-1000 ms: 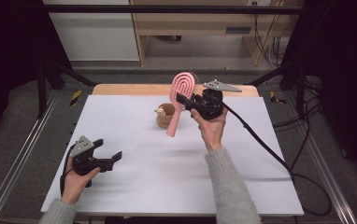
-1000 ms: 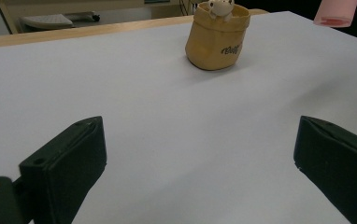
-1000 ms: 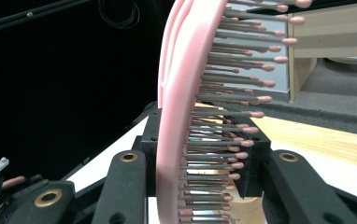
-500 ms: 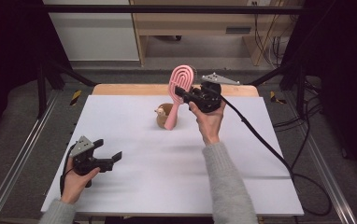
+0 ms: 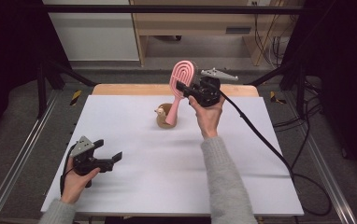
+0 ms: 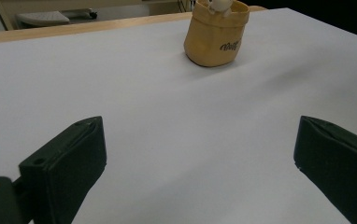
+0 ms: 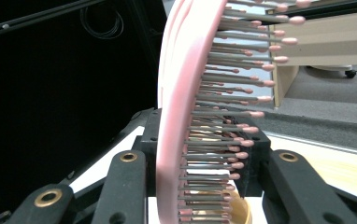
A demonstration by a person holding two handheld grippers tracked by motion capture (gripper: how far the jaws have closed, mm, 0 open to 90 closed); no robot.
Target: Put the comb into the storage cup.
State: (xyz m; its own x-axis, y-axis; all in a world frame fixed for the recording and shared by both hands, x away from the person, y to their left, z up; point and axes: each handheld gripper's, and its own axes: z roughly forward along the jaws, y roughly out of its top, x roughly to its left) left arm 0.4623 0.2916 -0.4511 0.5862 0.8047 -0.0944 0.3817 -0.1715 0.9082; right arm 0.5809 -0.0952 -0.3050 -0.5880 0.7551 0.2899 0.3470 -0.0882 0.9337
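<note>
A pink hairbrush (image 5: 182,77) stands almost upright above the back middle of the white table (image 5: 134,186). My right gripper (image 5: 182,88) is shut across its bristled head (image 7: 186,93). The brush's handle reaches down to a small tan pouch (image 5: 163,119) with a little figure in its mouth; I cannot tell whether they touch. My left gripper (image 5: 109,150) rests low over the front left of the table, jaws wide open with nothing between them (image 6: 200,154). It faces the pouch (image 6: 216,32) from well short of it.
A wooden strip (image 5: 134,88) edges the table's far side. Metal frame rails (image 5: 17,158) run along both sides. The right gripper's black cable (image 5: 260,135) trails over the table's right side to the floor. A wooden shelf unit (image 5: 200,28) stands behind.
The right gripper has lifted the brush slightly, so its handle end sits higher at the pouch. The left gripper has stayed put.
</note>
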